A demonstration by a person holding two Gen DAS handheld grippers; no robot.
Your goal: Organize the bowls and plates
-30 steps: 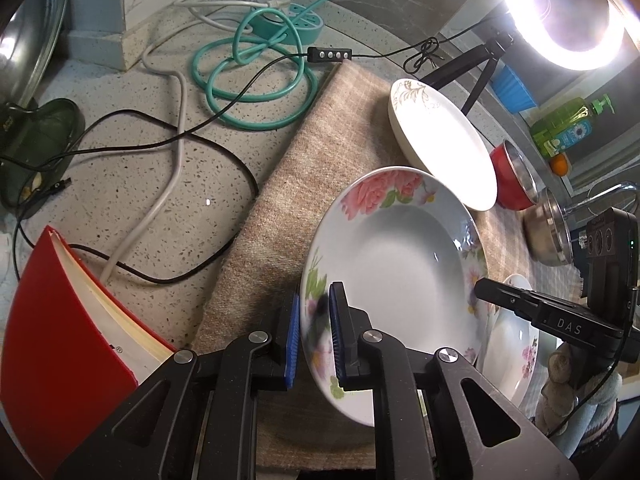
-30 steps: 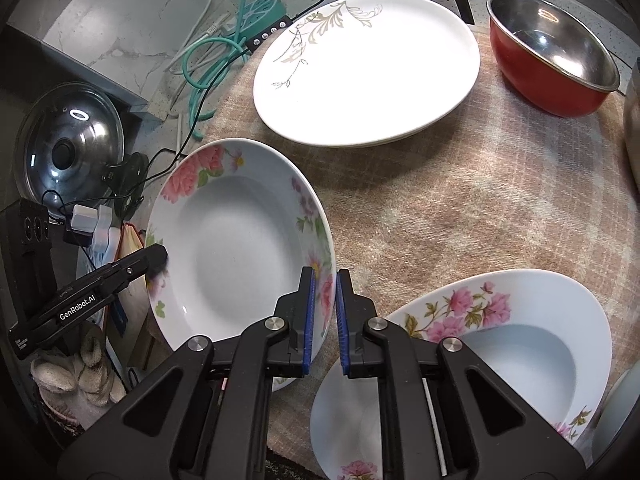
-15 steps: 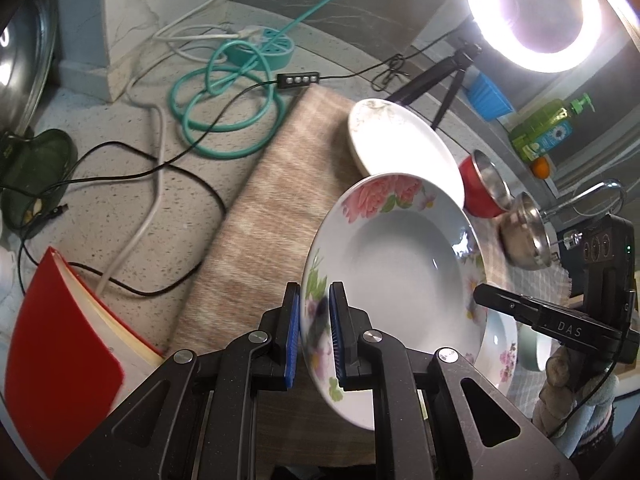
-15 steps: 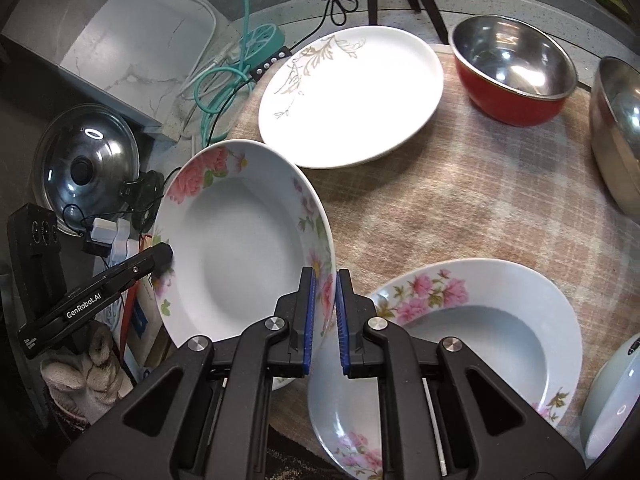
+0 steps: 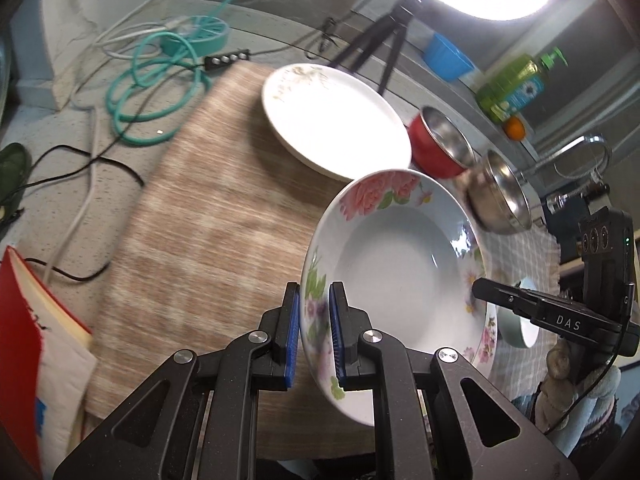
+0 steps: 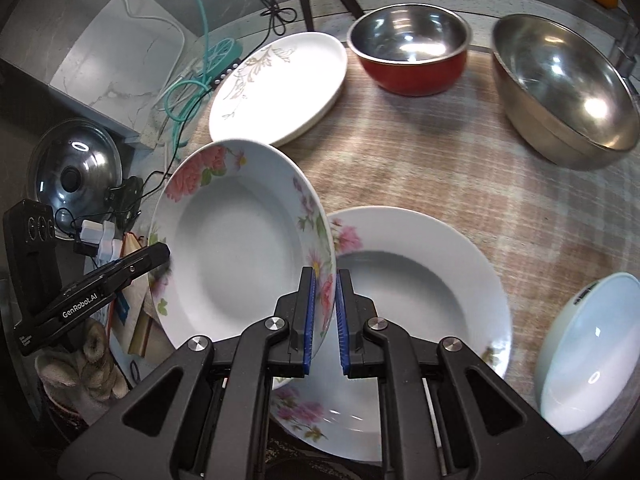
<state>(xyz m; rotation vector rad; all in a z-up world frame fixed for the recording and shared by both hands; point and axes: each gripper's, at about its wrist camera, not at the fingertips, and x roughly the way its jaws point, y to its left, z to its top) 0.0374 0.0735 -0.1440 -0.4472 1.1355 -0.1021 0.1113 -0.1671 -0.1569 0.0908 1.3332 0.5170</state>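
Note:
A deep white plate with pink flowers (image 5: 396, 264) hangs tilted above the checked cloth, held at two sides of its rim. My left gripper (image 5: 314, 336) is shut on its near rim, and my right gripper (image 6: 324, 320) is shut on the opposite rim of the same flowered plate (image 6: 240, 248). Below and to the right lies a second flowered deep plate (image 6: 420, 280) flat on the cloth. A flat white plate with a gold leaf print (image 6: 280, 88) rests farther back.
A red steel-lined bowl (image 6: 412, 52), a large steel bowl (image 6: 568, 92) and a pale bowl (image 6: 592, 360) stand on the cloth (image 5: 208, 240). Teal and black cables (image 5: 156, 80), a pot lid (image 6: 76, 172), a red book (image 5: 24, 344) and a ring light on a tripod (image 5: 384, 48) lie around it.
Both grippers have carried the flowered plate up and to the right, toward the second flowered plate. The grips on its rim are unchanged.

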